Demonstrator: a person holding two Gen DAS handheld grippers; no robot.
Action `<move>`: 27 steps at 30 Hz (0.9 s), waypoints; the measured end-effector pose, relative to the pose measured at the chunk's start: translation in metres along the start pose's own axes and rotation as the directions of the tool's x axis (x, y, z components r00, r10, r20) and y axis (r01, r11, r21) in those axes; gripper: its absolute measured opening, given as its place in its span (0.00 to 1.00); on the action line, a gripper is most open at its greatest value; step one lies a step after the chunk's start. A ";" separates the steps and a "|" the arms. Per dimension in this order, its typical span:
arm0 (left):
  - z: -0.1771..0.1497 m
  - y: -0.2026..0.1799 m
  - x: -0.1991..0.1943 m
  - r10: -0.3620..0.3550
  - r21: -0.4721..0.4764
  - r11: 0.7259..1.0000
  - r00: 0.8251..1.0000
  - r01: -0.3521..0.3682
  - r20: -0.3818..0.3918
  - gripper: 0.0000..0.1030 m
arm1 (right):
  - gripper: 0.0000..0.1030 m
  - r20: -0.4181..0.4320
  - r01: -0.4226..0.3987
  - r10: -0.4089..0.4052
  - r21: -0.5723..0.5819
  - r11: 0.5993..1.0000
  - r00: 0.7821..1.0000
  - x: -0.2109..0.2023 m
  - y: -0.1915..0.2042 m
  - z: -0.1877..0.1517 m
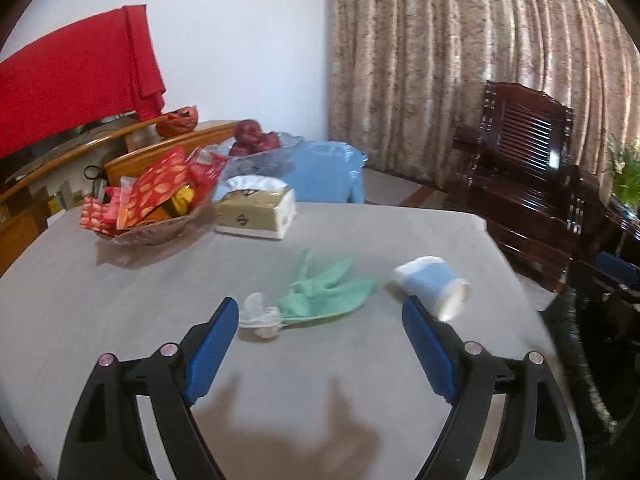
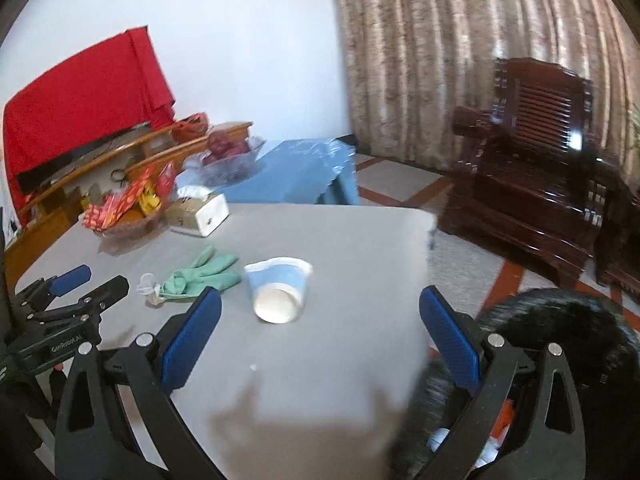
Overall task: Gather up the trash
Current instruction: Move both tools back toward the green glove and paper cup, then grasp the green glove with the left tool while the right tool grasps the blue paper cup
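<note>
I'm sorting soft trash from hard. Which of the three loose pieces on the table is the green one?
The glove, lying flat between the clear plastic scrap and the tipped blue-and-white paper cup.

My left gripper and right gripper each have black forked arms, ribbed blue pads inside the fingertips, and silver pivot screws behind them.
</note>
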State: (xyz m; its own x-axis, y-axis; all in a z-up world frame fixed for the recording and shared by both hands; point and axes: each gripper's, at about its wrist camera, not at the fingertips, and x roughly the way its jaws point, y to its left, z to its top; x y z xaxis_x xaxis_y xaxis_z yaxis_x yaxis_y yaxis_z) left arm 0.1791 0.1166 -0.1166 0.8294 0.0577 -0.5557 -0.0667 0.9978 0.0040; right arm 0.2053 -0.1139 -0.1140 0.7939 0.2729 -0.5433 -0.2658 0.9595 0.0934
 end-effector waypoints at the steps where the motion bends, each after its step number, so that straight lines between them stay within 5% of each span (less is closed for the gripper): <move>1: 0.000 0.005 0.005 0.006 -0.005 1.000 1.000 -0.006 -0.007 0.80 | 0.94 -0.008 -0.004 0.004 -0.004 1.000 1.000 0.010 0.005 0.001; 11: -0.007 0.050 0.042 0.067 -0.047 0.996 0.996 -0.070 -0.055 0.80 | 0.94 -0.150 0.007 -0.010 -0.021 1.000 0.989 0.110 0.029 -0.009; 22: -0.014 0.063 0.072 0.054 -0.062 0.996 0.993 -0.061 -0.108 0.80 | 0.93 -0.276 -0.004 0.004 0.000 1.000 0.961 0.156 0.035 -0.008; 27: -0.015 0.057 0.083 0.035 -0.056 0.997 0.991 -0.043 -0.130 0.82 | 0.66 -0.314 -0.037 0.037 0.007 0.999 0.949 0.165 0.037 -0.010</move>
State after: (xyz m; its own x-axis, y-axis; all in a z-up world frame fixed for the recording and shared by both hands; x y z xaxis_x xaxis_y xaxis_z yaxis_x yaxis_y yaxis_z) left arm 0.2359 0.1776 -0.1745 0.7476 0.0882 -0.6582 -0.1334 0.9909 -0.0188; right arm 0.3211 -0.0345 -0.2084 0.5716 0.2727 -0.7739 -0.2909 0.9493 0.1196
